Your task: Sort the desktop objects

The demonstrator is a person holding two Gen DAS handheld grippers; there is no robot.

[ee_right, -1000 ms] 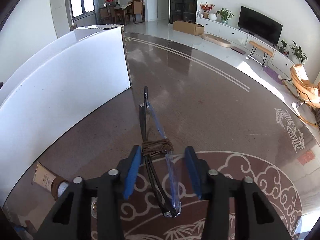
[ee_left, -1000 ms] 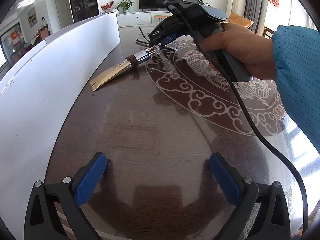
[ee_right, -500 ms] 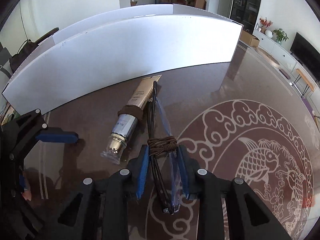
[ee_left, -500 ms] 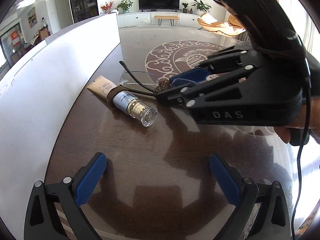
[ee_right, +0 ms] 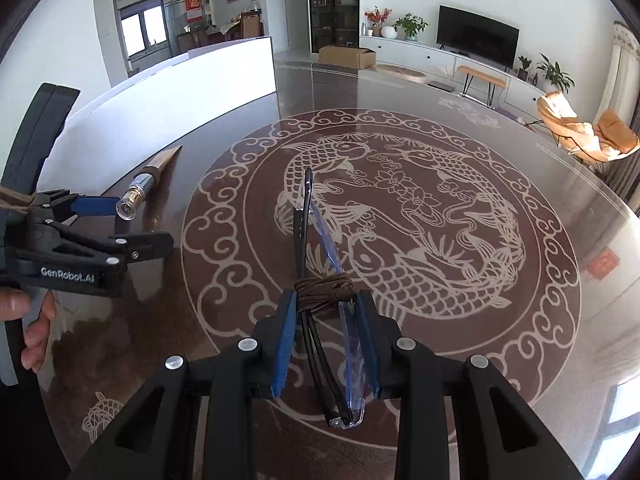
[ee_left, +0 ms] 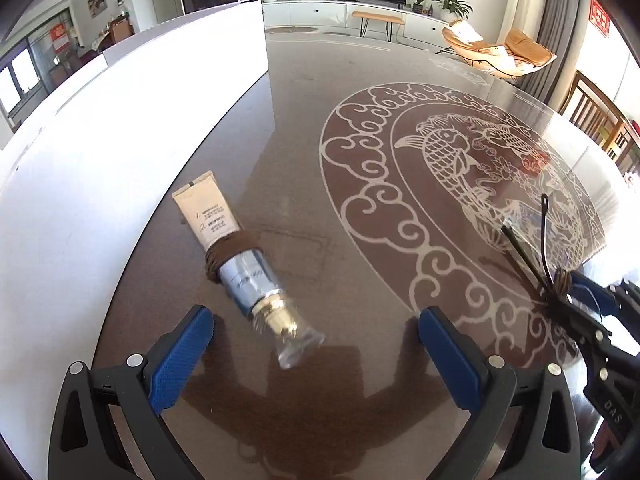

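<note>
Between its blue pads, the right gripper [ee_right: 326, 336] is clamping black-framed folded glasses with brown cord [ee_right: 320, 292] (lenses exposed); excess squeeze risks cracking. Left gripper [ee_left: 316, 344] is hanging unclenched above the beige cosmetic tube [ee_left: 240, 264].

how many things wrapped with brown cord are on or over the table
2. A beige cosmetic tube with a clear cap lies on the dark glass table near the white board. Black folded glasses are clamped in the right gripper. More may lie out of view.
</note>
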